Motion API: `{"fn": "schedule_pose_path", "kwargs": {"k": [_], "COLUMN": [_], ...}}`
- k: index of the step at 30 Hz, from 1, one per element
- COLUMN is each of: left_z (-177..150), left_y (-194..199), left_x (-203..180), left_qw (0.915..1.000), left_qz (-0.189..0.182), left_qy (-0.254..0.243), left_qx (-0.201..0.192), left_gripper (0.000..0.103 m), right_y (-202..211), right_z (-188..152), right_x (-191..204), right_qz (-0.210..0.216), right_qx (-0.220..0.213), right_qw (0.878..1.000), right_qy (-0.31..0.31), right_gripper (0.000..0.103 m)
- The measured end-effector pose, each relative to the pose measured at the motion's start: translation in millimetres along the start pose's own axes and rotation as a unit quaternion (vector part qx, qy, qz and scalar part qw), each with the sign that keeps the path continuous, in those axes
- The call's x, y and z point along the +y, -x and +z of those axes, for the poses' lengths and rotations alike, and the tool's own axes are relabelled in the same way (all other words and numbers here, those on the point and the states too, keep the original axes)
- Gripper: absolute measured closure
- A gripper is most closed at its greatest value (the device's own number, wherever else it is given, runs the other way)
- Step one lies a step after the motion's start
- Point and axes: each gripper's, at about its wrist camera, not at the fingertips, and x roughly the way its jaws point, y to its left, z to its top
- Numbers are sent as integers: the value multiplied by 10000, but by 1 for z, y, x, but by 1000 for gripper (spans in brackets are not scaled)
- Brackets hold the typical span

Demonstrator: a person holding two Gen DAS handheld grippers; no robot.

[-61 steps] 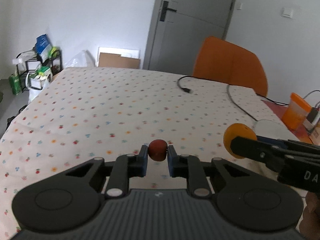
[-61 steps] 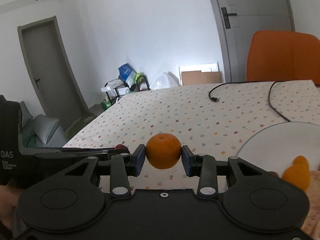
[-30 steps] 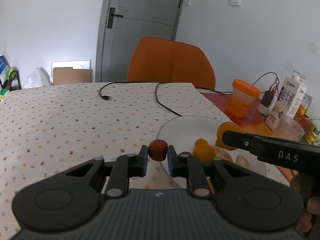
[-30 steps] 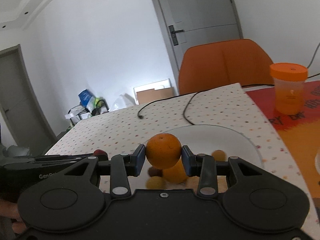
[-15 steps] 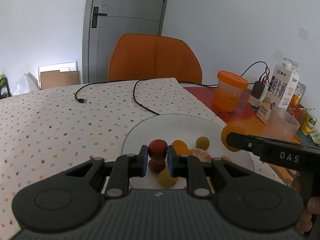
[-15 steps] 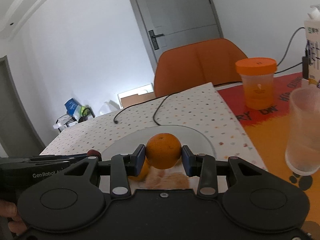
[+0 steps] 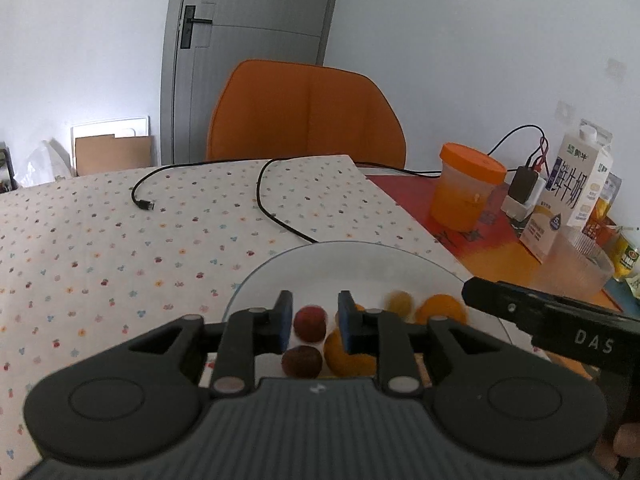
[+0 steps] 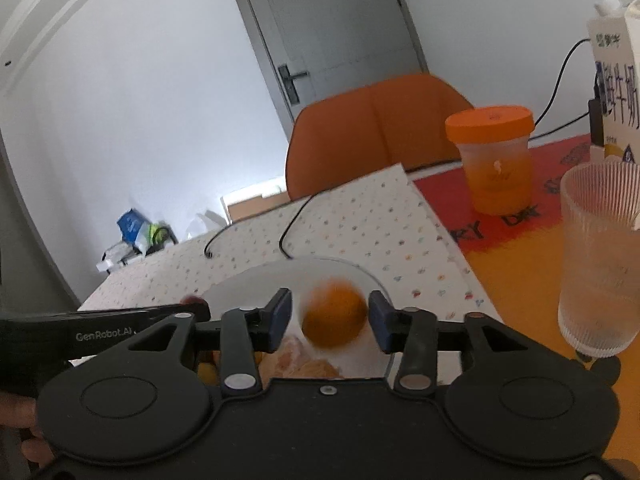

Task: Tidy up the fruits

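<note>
both pairs of jaws parted since half second back, fruit let go over plate. right gripper (image 8: 330,316) jaws opening, pads clear of round orange (image 8: 334,322), which is seen blurred, dropping between them. left gripper (image 7: 314,322) jaws opening slightly, small dark red fruit (image 7: 309,323) loose between pads, gaps seen either side. below: round glass plate (image 7: 340,264) with other fruit. orange judged light, firm, apt to roll; best taken across widest part. red fruit judged soft, easily bruised; light pinch advised.
</note>
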Motion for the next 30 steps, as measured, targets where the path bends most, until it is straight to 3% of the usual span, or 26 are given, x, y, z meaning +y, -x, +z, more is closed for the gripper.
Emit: {"fn": "schedule_pose_path", "kwargs": {"k": [5, 9, 16, 18, 21, 30], "left_z": [-2, -4, -6, -8, -11, -20], "left_y": [3, 12, 28, 33, 43, 70], "left_x": [5, 10, 23, 26, 29, 39], "left_qw": [9999, 9998, 9995, 9992, 9988, 9975], "left_qz": [49, 155, 283, 380, 452, 611], "left_qy": [62, 73, 137, 145, 174, 357], "left_qx": [75, 46, 37, 47, 18, -8], "left_gripper": [79, 62, 49, 36, 26, 11], "right_y": [4, 6, 8, 8, 10, 20], "right_z": [0, -2, -6, -7, -8, -12], "right_x": [-6, -7, 3, 6, 12, 26], "right_qz": [-63, -53, -17, -1, 32, 20], "right_qx": [-31, 46, 137, 177, 211, 289], "right_qw": [9999, 9998, 9997, 9997, 9997, 9995], "right_qy": [-88, -181, -190, -170, -145, -80], "right_gripper": [53, 49, 37, 36, 30, 22]}}
